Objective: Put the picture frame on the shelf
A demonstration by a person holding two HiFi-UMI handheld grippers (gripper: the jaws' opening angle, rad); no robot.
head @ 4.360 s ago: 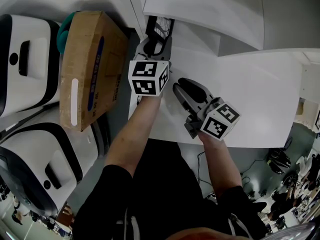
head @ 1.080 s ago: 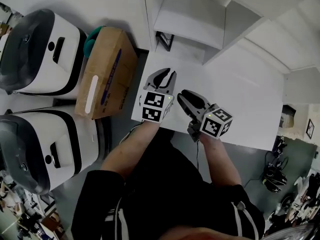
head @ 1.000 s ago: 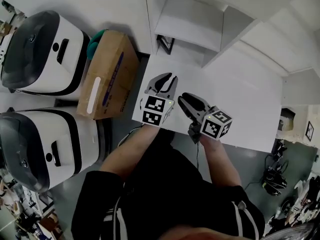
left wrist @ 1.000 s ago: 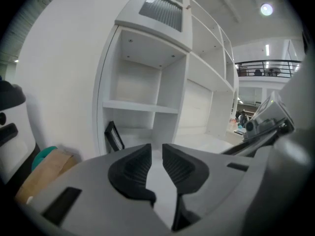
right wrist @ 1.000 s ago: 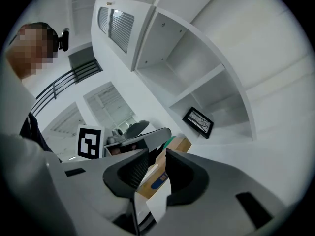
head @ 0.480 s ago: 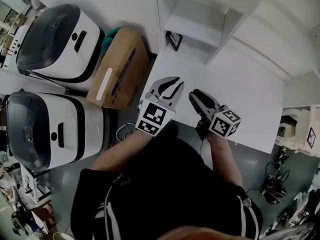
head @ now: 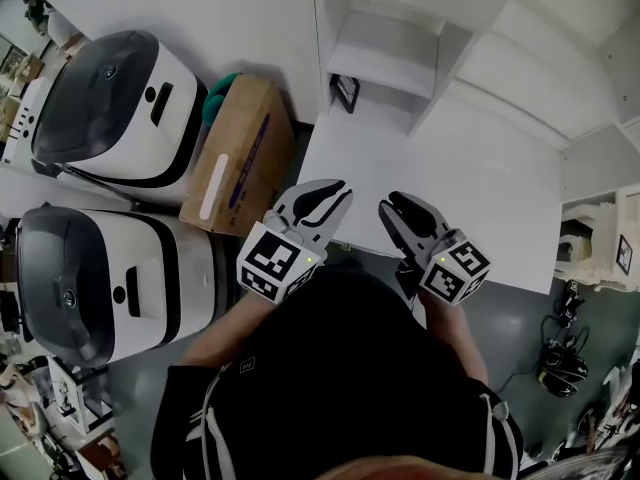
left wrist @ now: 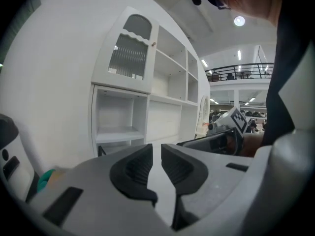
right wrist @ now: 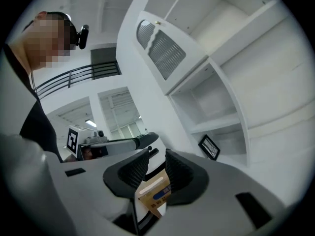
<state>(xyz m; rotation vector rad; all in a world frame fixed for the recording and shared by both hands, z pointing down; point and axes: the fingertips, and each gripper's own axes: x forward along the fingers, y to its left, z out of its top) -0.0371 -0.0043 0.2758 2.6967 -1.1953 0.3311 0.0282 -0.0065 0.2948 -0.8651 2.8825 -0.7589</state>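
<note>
Both claws are now sitting further back from the shelf (head: 395, 53), hanging over the table (head: 480, 188) edge. The left claw (head: 335, 190) is closing on nothing; the right claw (head: 393, 206) is gaping wide, also empty. The picture frame (head: 345, 92) is standing in the bottom compartment; if it is only propped loosely, it may be risking a slide.
</note>
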